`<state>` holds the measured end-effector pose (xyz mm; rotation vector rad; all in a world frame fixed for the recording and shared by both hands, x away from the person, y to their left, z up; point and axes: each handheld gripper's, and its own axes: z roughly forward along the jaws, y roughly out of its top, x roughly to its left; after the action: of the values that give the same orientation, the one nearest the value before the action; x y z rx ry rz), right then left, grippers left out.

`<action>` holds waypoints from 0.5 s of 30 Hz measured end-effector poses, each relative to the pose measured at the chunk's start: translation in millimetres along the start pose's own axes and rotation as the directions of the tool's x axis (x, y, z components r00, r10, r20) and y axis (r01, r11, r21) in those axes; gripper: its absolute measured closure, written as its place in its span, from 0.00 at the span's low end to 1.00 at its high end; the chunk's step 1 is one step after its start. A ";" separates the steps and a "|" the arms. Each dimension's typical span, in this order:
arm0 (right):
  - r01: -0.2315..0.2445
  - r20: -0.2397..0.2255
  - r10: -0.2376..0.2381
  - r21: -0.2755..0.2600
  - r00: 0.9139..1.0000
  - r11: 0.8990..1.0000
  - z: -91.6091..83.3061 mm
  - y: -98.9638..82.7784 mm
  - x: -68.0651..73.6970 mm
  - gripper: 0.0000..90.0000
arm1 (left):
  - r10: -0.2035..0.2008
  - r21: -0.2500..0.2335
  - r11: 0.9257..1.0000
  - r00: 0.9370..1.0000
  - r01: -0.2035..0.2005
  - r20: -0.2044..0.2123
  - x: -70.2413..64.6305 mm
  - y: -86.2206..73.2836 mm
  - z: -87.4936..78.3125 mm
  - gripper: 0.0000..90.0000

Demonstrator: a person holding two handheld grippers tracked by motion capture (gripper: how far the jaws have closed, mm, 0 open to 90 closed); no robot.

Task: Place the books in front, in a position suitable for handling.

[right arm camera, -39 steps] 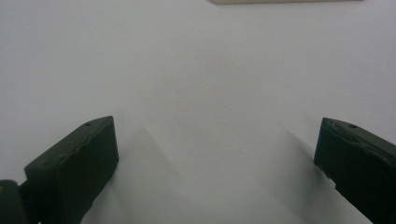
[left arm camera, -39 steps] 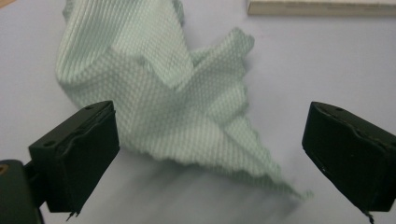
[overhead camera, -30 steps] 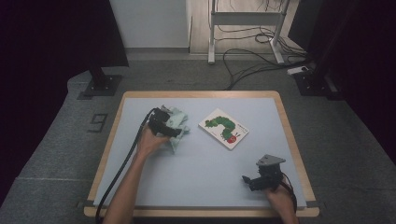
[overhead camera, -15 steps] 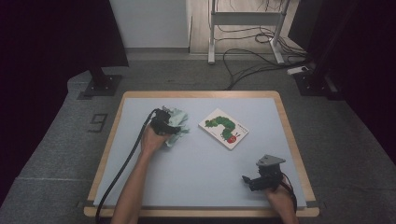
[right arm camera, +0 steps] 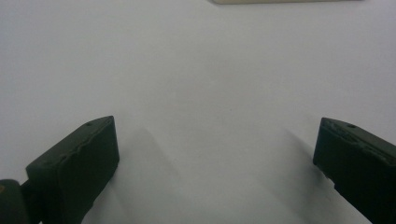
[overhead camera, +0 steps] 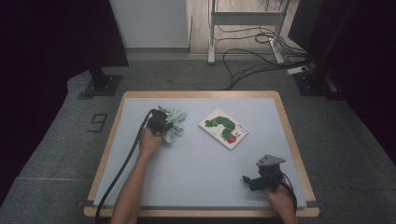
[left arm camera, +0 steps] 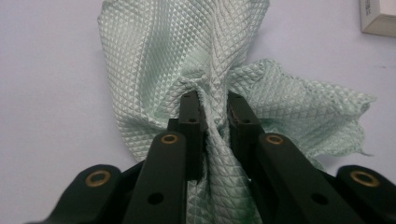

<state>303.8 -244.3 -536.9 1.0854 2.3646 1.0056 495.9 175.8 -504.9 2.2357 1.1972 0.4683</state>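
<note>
A crumpled pale green cloth (overhead camera: 174, 122) lies at the table's back left. My left gripper (overhead camera: 161, 122) sits right on it, and its jaws have just been closing. In the left gripper view the two black fingertips (left arm camera: 190, 112) pinch a bunched fold of the cloth (left arm camera: 187, 51) between them, so my left gripper (left arm camera: 214, 108) is shut on it. My right gripper (overhead camera: 250, 181) rests near the front right edge. Its jaws stand wide apart over bare table (right arm camera: 215, 93), and my right gripper (right arm camera: 215, 149) has nothing between them.
A white picture book (overhead camera: 223, 128) with a green caterpillar on its cover lies flat right of the cloth, near the table's middle back. Its corner (left arm camera: 378, 16) shows in the left gripper view. A black cable (overhead camera: 126, 163) trails from the left gripper along the forearm. The table's wooden rim (overhead camera: 289, 135) runs around.
The left gripper's jaws have closed on the cloth, gathering a fold. The left hand shifted slightly. The right hand has stayed still.
</note>
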 end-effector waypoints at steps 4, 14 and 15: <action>0.001 0.001 -0.001 -0.002 1.000 1.000 0.0 -0.1 0.2 0.00 | 0.008 -0.009 1.000 1.000 -0.008 0.020 -1.5 -2.7 -8.3 0.89; -0.002 -0.002 0.002 0.001 1.000 1.000 0.0 0.0 -0.1 0.00 | 0.043 -0.065 0.997 0.992 -0.036 0.115 -14.2 -11.2 -47.9 0.89; -0.004 -0.004 0.004 0.001 1.000 1.000 0.0 0.0 -0.2 0.00 | 0.045 -0.069 0.997 0.992 -0.037 0.122 -15.9 -11.8 -50.8 0.89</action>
<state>303.9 -244.5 -536.9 1.0894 2.3670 1.0089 452.3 183.3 -473.0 2.2021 1.0591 0.3747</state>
